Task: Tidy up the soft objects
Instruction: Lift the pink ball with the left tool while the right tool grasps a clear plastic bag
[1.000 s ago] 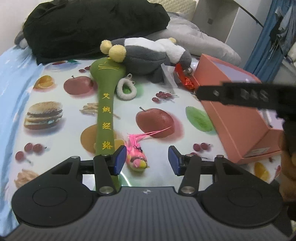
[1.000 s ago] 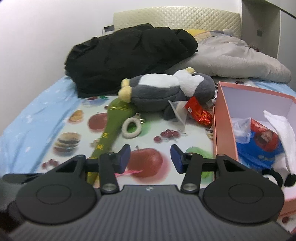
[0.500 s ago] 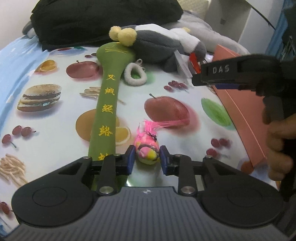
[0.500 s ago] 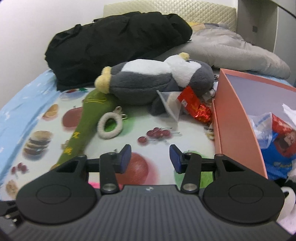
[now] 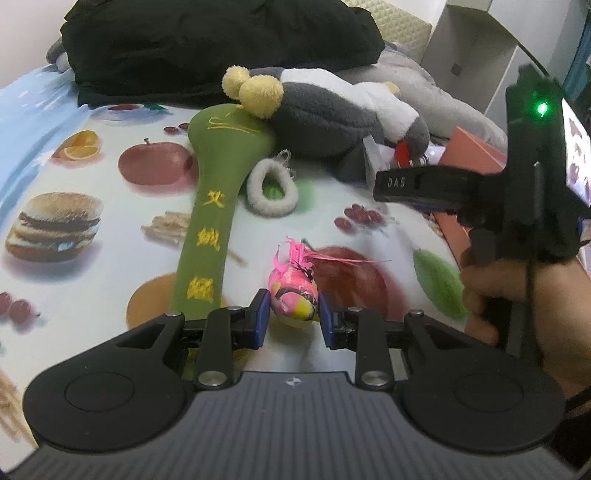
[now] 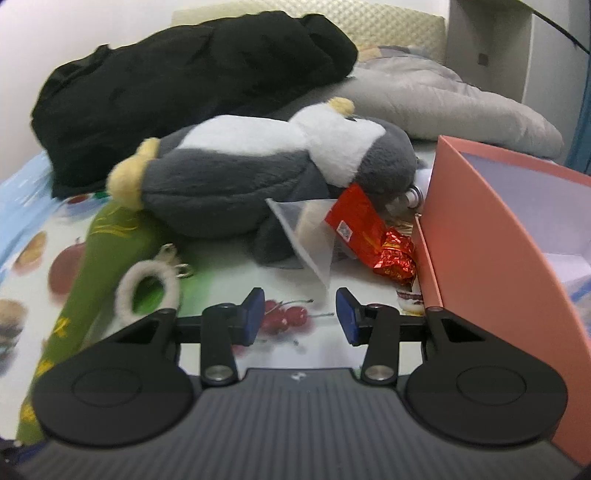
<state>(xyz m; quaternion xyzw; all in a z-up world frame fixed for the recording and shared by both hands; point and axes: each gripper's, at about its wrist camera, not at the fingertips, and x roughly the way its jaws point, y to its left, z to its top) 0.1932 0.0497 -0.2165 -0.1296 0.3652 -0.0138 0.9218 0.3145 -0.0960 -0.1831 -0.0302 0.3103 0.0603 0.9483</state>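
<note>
The left claw (image 5: 291,319) is clamping a pink toy bird (image 5: 293,295), unseen from the right wrist; the right claw (image 6: 300,314) is hanging part-open, empty, beside the orange box (image 6: 491,258).

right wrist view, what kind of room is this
Most likely a bedroom: a quilted headboard stands at the back, a grey duvet lies bunched below it, and plush toys such as the grey penguin lie on the covered bed.

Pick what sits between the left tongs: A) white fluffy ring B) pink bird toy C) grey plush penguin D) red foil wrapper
B: in the left wrist view the pink bird toy sits between the blue pads of the left tongs, which have closed in on it; the white fluffy ring lies apart, farther up the mat.
</note>
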